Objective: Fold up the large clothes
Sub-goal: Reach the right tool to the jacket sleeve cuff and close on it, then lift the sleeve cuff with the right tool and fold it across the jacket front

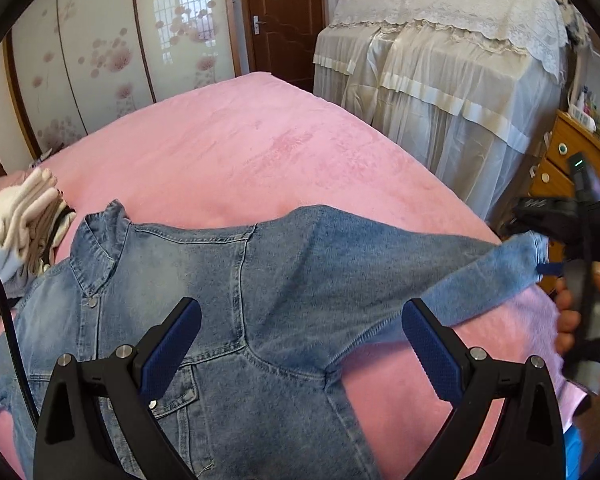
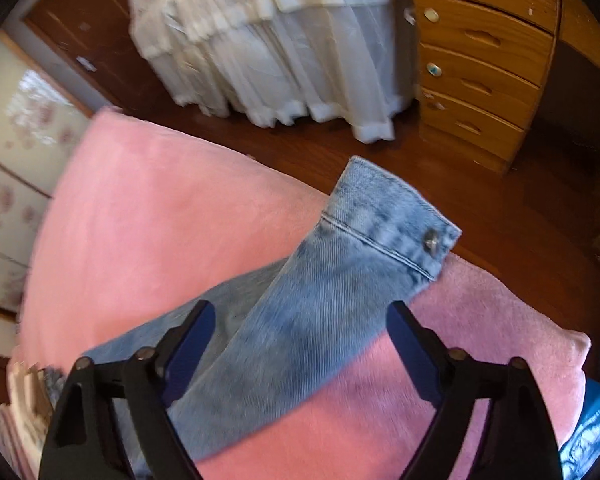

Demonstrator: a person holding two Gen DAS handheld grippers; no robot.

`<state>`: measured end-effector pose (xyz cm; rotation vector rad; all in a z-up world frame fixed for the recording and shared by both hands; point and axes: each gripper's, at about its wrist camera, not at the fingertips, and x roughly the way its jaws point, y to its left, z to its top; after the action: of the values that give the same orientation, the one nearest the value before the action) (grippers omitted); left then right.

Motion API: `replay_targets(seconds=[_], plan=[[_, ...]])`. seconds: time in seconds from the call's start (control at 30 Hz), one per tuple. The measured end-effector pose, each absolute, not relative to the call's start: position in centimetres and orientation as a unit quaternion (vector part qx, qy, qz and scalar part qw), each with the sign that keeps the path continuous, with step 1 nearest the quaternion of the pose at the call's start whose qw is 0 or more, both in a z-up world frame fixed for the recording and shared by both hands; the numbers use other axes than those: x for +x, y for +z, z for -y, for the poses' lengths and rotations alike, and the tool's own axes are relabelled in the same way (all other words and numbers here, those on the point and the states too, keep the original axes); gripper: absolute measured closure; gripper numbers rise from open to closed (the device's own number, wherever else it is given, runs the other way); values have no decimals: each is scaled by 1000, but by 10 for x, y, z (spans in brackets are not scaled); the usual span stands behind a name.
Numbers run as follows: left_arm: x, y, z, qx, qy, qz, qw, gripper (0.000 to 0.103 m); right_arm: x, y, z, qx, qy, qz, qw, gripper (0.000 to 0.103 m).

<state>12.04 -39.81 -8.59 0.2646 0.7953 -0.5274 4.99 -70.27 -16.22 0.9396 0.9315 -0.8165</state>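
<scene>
The denim jacket [image 1: 227,280] is showing faded, coarse-woven blue cloth with a dull metal snap on its cuff [image 2: 392,216]. The bed [image 1: 235,152] is wearing plush, matt pink fabric. The left hand-held gripper [image 1: 300,332] is looking like matt black plastic, its pads [image 1: 432,356] showing finely ribbed blue rubber. The dresser [image 2: 476,60] is gleaming like varnished wood.

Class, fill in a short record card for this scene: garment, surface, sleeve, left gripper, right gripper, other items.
garment: denim jacket, spread out
surface: pink bed cover
sleeve: stretched toward the bed edge, cuff overhanging it
left gripper: open above the jacket, holding nothing
right gripper: open, straddling the sleeve, pads not pressing
other items: folded clothes pile, wooden drawers
</scene>
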Motion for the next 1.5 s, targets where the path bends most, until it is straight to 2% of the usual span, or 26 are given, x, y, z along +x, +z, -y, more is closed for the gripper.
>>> replay_targets(seconds=[0.1,0.2,0.23,0.27,0.3,0.33,0.37,0.43,0.6,0.67,0.8,0.83,0.97,1.03,1.13,1.17,1.2,1.23,1.27,1.5], plan=[[129,-87,396,113,-248,-393,878,3,67,-180,710,409,-407,-457,677,19],[136,-91,391,108,-241,-403,876,3,71,-189,711,397,-415,-473,668,29],[137,-93,390,108,-238,-405,876,3,67,-188,711,396,-416,-468,672,40],[139,-94,386,107,-235,-407,876,3,62,-186,711,394,-417,-459,678,62],[140,-95,383,104,-234,-409,876,3,58,-184,711,403,-404,-450,687,71],[140,-96,380,101,-233,-412,875,3,51,-181,711,417,-383,-439,697,87],[141,-98,376,97,-231,-415,874,3,44,-179,709,420,-378,-433,702,93],[142,-102,368,87,-229,-424,872,3,25,-170,702,422,-366,-415,718,97],[137,-110,354,72,-230,-443,864,3,-36,-178,685,458,-336,-392,724,97],[133,-113,350,71,-231,-448,861,3,-53,-187,682,474,-330,-390,717,92],[125,-117,344,80,-233,-449,859,3,-77,-194,676,498,-304,-368,724,89],[123,-115,343,80,-233,-448,859,3,-78,-192,676,500,-301,-364,726,87],[118,-108,337,77,-236,-438,864,3,-72,-189,686,523,-303,-344,718,60],[115,-104,334,74,-238,-432,866,3,-67,-192,694,540,-310,-331,709,53],[115,-100,331,74,-236,-431,868,3,-59,-199,703,555,-327,-323,693,52],[116,-99,329,74,-234,-431,868,3,-56,-197,702,547,-335,-324,695,54],[116,-97,325,72,-232,-432,869,3,-52,-193,700,531,-347,-328,700,62],[118,-96,321,69,-229,-432,870,3,-44,-184,695,504,-353,-334,714,94],[119,-94,315,65,-225,-432,871,3,-36,-173,688,479,-352,-335,730,100],[134,-77,247,28,-176,-419,890,3,36,-62,589,320,-251,-252,878,100]])
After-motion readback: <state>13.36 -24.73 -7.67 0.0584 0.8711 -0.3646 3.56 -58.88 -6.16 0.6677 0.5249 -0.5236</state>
